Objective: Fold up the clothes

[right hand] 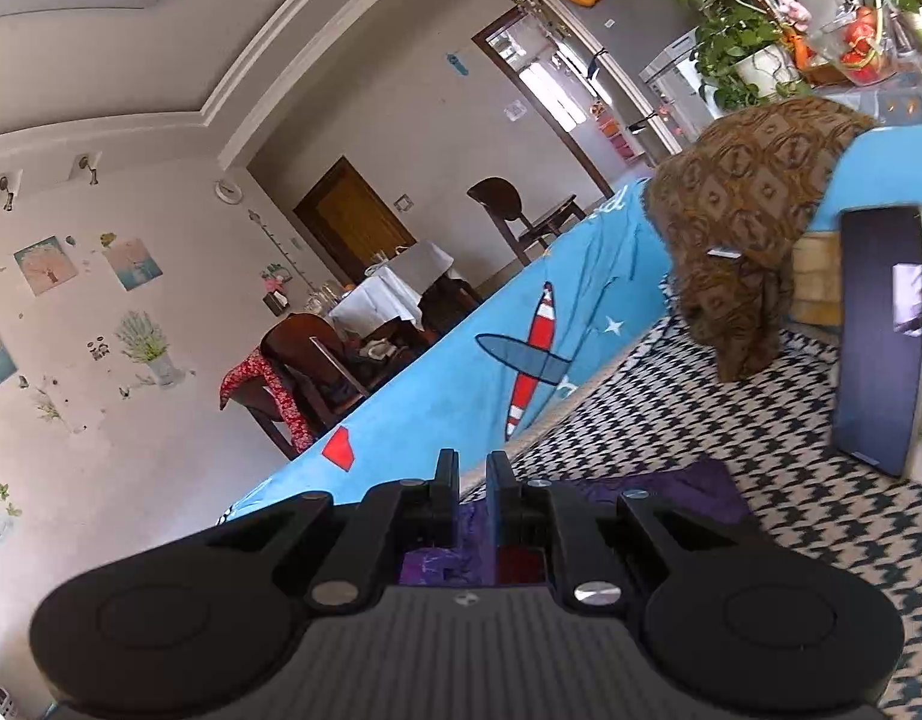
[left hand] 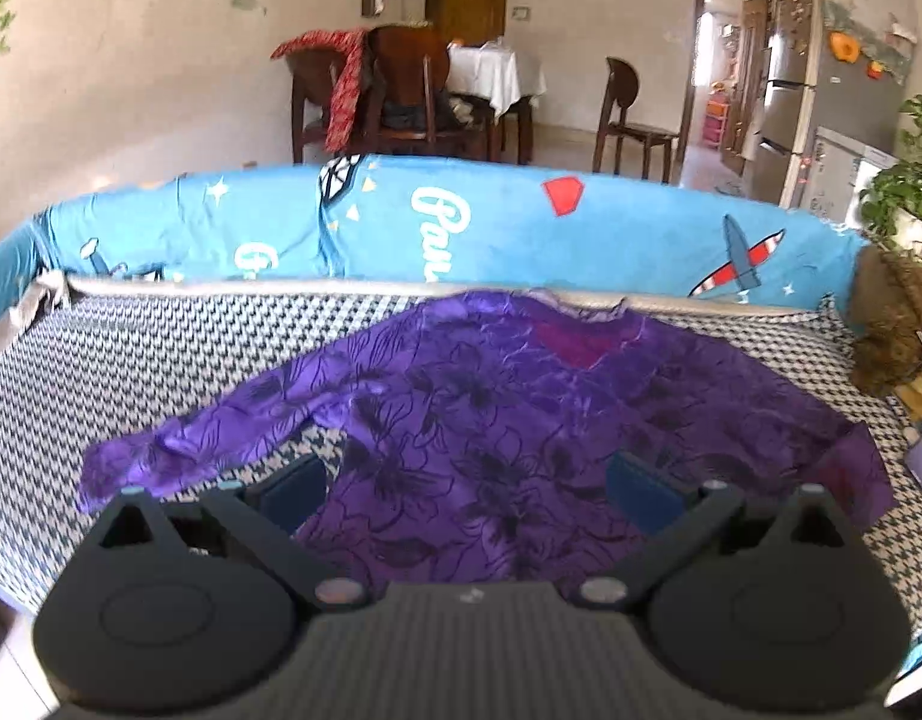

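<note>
Left wrist view: my left tool [left hand: 464, 489] hangs wide and empty above the purple blouse [left hand: 521, 420].
Blouse: spread flat on the houndstooth sofa seat [left hand: 161, 348], collar at 12 o'clock, ready for folding.
Right tool [right hand: 473, 483]: narrowed almost shut; whether it pinches purple cloth, I cannot tell.
Right hand pose: rolled, nearly level.

One purple floral garment [left hand: 491, 420] lies on one houndstooth-patterned cover [left hand: 161, 348], backed by one blue printed sheet [left hand: 491, 222]. Two grippers appear, the left gripper [left hand: 467, 486] and the right gripper [right hand: 473, 480]. Also visible: one brown patterned cloth [right hand: 743, 210], one dark tablet [right hand: 878, 336], one white-clothed table [left hand: 491, 69].
</note>
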Available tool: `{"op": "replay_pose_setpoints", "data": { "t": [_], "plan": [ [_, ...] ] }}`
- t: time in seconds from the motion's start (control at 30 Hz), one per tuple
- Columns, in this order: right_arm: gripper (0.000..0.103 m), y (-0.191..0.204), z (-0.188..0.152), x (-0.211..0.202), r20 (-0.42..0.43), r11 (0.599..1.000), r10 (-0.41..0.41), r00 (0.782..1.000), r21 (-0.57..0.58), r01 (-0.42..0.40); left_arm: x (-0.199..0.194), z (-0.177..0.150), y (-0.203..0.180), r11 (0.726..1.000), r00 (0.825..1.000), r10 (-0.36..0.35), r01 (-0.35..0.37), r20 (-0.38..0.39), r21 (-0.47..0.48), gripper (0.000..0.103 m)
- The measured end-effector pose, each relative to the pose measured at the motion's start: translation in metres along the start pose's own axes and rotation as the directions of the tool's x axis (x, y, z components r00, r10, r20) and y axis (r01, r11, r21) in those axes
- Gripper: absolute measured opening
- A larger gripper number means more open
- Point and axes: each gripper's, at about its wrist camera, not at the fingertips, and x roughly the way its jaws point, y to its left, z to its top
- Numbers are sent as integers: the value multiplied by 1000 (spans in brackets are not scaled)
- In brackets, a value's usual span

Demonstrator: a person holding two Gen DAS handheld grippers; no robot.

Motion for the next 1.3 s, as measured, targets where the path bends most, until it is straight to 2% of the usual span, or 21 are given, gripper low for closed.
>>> {"op": "replay_pose_setpoints", "data": {
  "t": [0.1, 0.3, 0.43, 0.5, 0.6, 0.67, 0.8, 0.9, 1.03, 1.17, 1.3],
  "plan": [
    [13, 8, -7, 15, -7, 1000, -19, 1000, -12, 18, 23, -5, 1, 1000, 999, 26, -26, -19, 8, 103],
    [13, 24, -19, 40, -18, 998, -46, 999, -43, 45, 70, -6, 2, 999, 998, 34, -33, -56, 34, 103],
    [13, 20, -15, 42, -10, 996, -75, 997, -46, 74, 99, -6, -1, 998, 998, 34, -30, -60, 63, 103],
    [13, 16, -17, 46, -51, 991, -117, 992, -70, 113, 116, -6, -3, 997, 997, 29, -24, -70, 71, 103],
    [13, 12, -29, 54, -140, 975, -187, 972, -149, 166, 140, -7, -10, 996, 995, 9, 0, -96, 91, 103],
    [13, 10, -36, 57, -180, 963, -210, 961, -206, 172, 156, -8, -14, 995, 994, -1, 12, -111, 103, 103],
    [21, 7, -56, 63, -261, 940, -255, 931, -293, 175, 180, -11, -19, 993, 992, -18, 32, -126, 113, 103],
    [28, 9, -72, 67, -322, 928, -264, 909, -343, 148, 191, -18, -17, 993, 992, -21, 35, -128, 114, 103],
    [40, 17, -92, 74, -381, 902, -271, 884, -420, 96, 201, -21, -11, 997, 984, -32, 43, -176, 60, 103],
    [44, 23, -113, 82, -444, 881, -277, 852, -472, 41, 199, -19, -10, 998, 986, -38, 46, -164, 45, 103],
    [47, 27, -129, 87, -456, 851, -302, 837, -525, 21, 199, -19, -13, 997, 986, -40, 50, -161, 55, 103]
  ]
}}
